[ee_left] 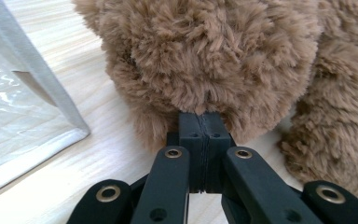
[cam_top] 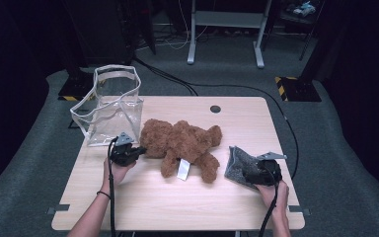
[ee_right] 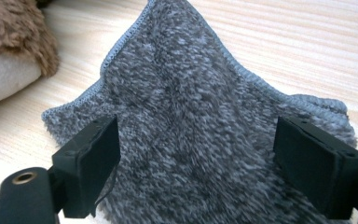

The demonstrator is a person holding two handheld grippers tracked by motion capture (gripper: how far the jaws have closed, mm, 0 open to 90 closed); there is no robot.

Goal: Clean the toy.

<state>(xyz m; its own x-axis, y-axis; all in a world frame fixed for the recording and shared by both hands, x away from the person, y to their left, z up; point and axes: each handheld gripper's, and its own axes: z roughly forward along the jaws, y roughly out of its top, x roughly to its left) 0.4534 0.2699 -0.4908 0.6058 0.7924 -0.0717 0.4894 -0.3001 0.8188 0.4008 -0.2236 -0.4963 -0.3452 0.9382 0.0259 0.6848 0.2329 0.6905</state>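
The left gripper [ee_left: 200, 126] has its jaws pinched together on the teddy bear's [cam_top: 182, 143] fur mid-table; the right gripper's [ee_right: 198, 163] jaws gape wide around a grey cloth [ee_right: 191, 121], not pressing it

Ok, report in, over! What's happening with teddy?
Left gripper shut on teddy fur. Right gripper open over grey cloth. Nothing blocking the clear bag.
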